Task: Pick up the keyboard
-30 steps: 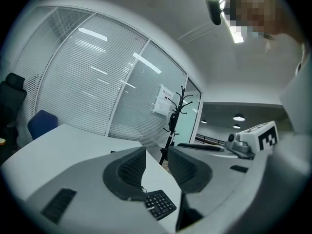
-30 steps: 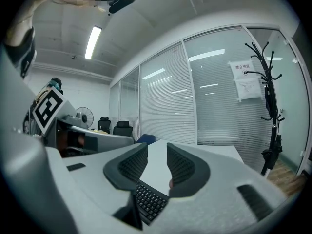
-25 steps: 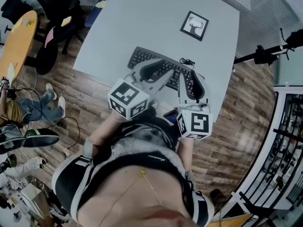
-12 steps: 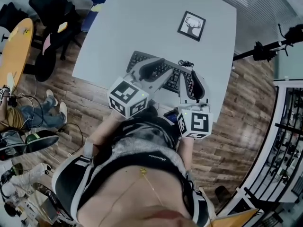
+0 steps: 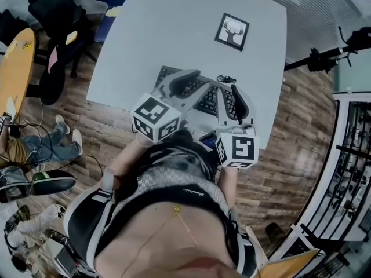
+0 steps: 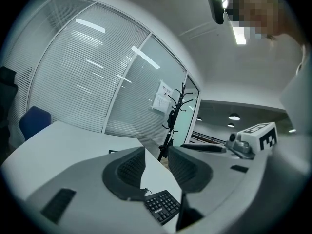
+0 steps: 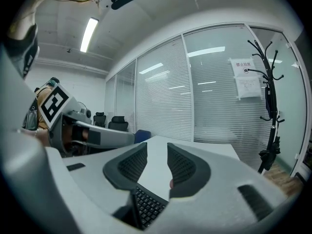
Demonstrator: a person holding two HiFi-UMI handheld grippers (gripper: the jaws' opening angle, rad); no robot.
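The flat black keyboard [image 5: 210, 100] lies crosswise near the pale grey bench's [image 5: 174, 28] front edge. The grey left gripper [image 5: 192, 77] hangs above its left half and the grey right gripper [image 5: 236, 91] above its right end. Both pairs of jaws stand slightly apart and empty.

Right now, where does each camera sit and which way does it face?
Head view: on the person's head, looking steeply down at table, keyboard, left gripper and right gripper; torso shows.
Left gripper view: on that gripper, facing across the table toward a coat rack; open jaws show.
Right gripper view: likewise, facing window blinds; open jaws show.
Shared: all see the keyboard.
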